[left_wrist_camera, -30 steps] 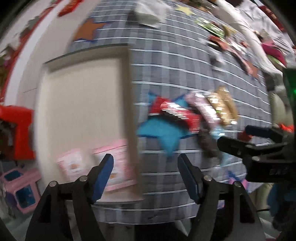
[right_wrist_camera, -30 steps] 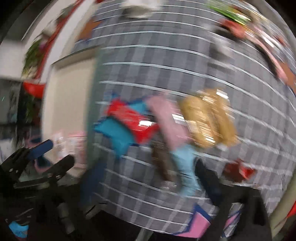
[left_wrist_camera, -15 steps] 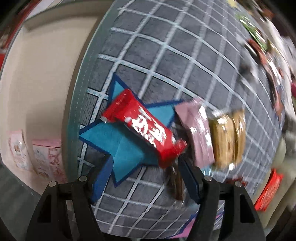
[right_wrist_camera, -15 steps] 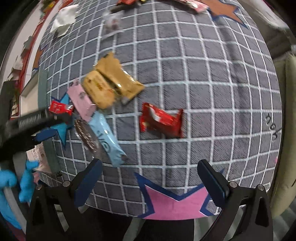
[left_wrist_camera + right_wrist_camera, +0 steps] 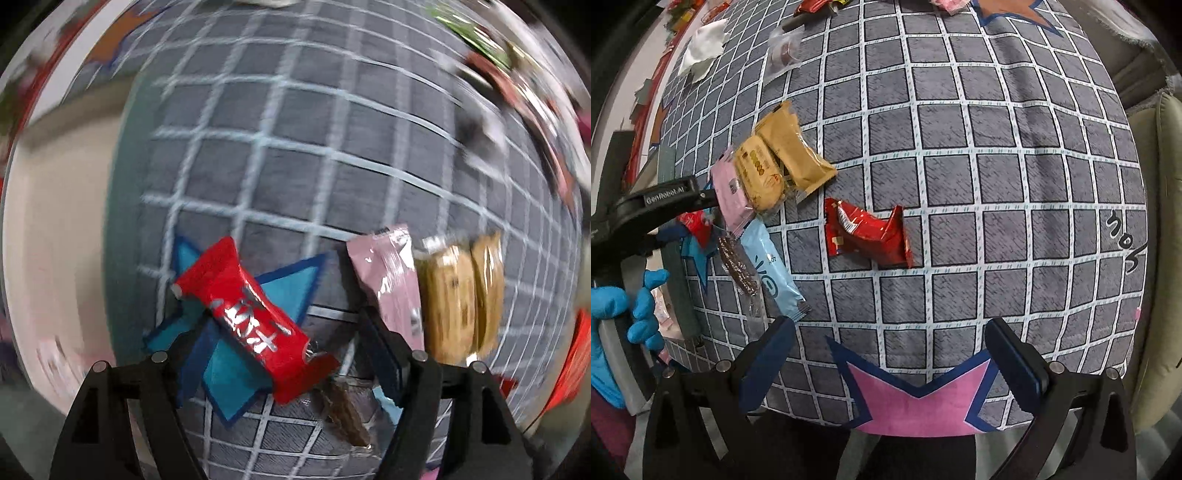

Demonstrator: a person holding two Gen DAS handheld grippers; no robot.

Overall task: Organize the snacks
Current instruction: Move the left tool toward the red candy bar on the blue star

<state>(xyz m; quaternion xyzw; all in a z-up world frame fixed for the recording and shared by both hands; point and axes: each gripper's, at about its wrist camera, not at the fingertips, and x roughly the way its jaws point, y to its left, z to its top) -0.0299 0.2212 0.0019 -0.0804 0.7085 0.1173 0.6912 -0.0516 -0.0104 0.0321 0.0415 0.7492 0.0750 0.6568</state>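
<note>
A pile of snacks lies on the grey checked cloth point(image 5: 960, 147). In the left wrist view a red bar point(image 5: 251, 321) lies on a blue star patch, with a pink packet point(image 5: 391, 280), tan packets point(image 5: 461, 295) and a brown bar point(image 5: 343, 413) to its right. My left gripper point(image 5: 284, 354) is open, its jaws either side of the red bar. In the right wrist view the tan packets point(image 5: 783, 158), pink packet point(image 5: 733, 199), light blue packet point(image 5: 772, 266) and a crumpled red wrapper point(image 5: 868, 232) show. My right gripper point(image 5: 886, 354) is open and empty over a pink star patch.
More snacks point(image 5: 783, 48) and a white tissue point(image 5: 701, 48) lie at the cloth's far side. The cloth's left edge drops to a beige surface point(image 5: 55, 221) holding pink packets. A beige chair point(image 5: 1160, 221) stands at the right.
My left gripper has moved closer to the red bar, which now sits between its jaws. My right gripper has barely moved in the last half second.
</note>
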